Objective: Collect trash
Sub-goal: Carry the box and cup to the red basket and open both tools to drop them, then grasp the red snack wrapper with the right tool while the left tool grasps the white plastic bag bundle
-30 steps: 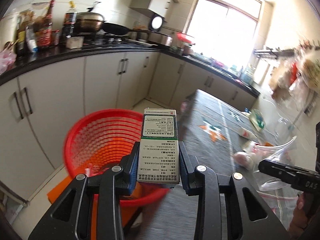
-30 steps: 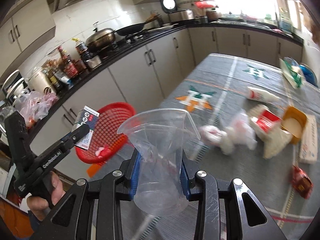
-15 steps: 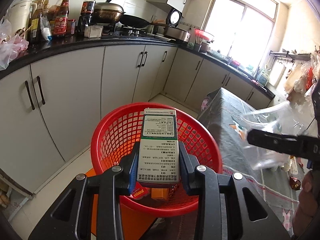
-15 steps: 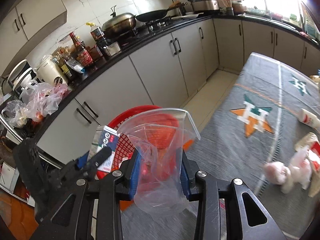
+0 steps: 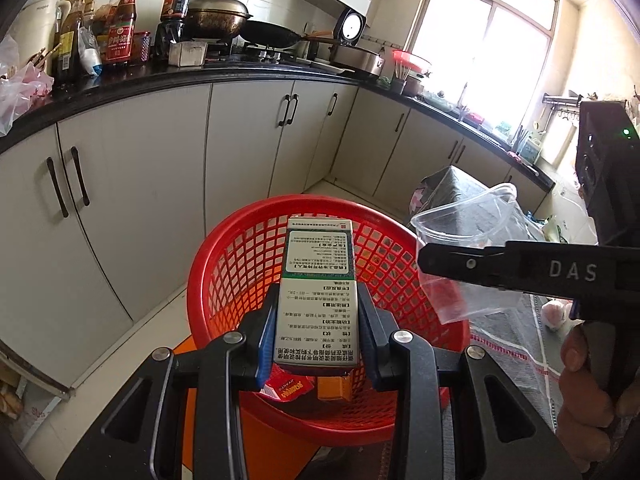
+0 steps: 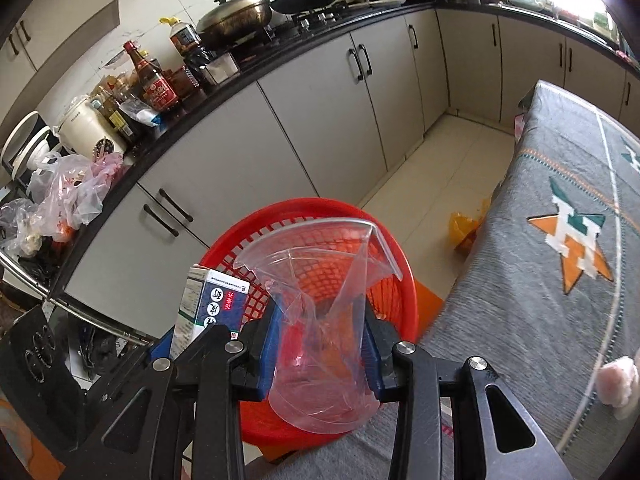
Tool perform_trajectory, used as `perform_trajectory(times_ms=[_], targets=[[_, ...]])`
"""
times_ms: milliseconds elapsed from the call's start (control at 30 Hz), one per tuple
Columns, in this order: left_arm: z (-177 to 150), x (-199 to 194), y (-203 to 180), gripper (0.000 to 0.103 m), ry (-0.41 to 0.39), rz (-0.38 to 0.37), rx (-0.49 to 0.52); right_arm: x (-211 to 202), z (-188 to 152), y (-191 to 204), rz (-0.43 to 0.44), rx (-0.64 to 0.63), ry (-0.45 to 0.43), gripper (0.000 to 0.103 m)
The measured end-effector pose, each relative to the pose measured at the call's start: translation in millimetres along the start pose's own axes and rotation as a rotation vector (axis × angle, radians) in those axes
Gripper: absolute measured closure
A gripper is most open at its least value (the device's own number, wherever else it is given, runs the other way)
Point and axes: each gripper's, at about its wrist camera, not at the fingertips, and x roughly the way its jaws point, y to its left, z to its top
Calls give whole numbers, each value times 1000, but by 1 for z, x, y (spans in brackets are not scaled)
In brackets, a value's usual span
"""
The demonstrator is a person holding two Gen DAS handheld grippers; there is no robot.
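- Above the red plastic mesh basket (image 5: 328, 312), a white printed carton (image 5: 316, 292) is clamped by the left tool (image 5: 318, 340).
- A crushed clear plastic cup (image 6: 324, 320) is gripped by the right tool (image 6: 322, 344); release over the basket is judged next.

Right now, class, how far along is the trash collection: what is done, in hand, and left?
Done: a red packet and an orange box lie in the red basket. In hand: the left hand-held gripper clamps a medicine box over the basket; the right hand-held gripper grips a cracked clear plastic cup. Left: dropping both, plus a pink wad on the table.
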Motion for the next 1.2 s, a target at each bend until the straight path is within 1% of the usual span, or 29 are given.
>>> perform_trajectory(times_ms=[233,300,333,367,533,667,800,967,1200], targets=[[-1,2,0,69,-1,1,-7,3,4,2,0,-5,-8,61],[0,2,0,64,1,-2,-10,1,5,0,3,-2,-12,60],[0,1,0,55,-3,-1,-13,-1,5,-1,12,1,-11,60],[0,-1,0,53,-9,1,-15,-2,5,-1,15,3,-12,59],[0,-8,-7,53,-21,1,-1,-18,1,-6,30,19,-37,59],[-1,-15,-14,53,-28,-3,7,-40,-6,-12,42,36,-68,59],[-3,-23,-26,53,-39,-14,26,-60,-17,-22,38,49,-89,59],[-9,-30,-50,49,-45,-32,70,-80,-36,-37,32,67,-104,59],[-30,-27,-94,48,-8,-79,156,-105,-67,-66,17,102,-122,59]])
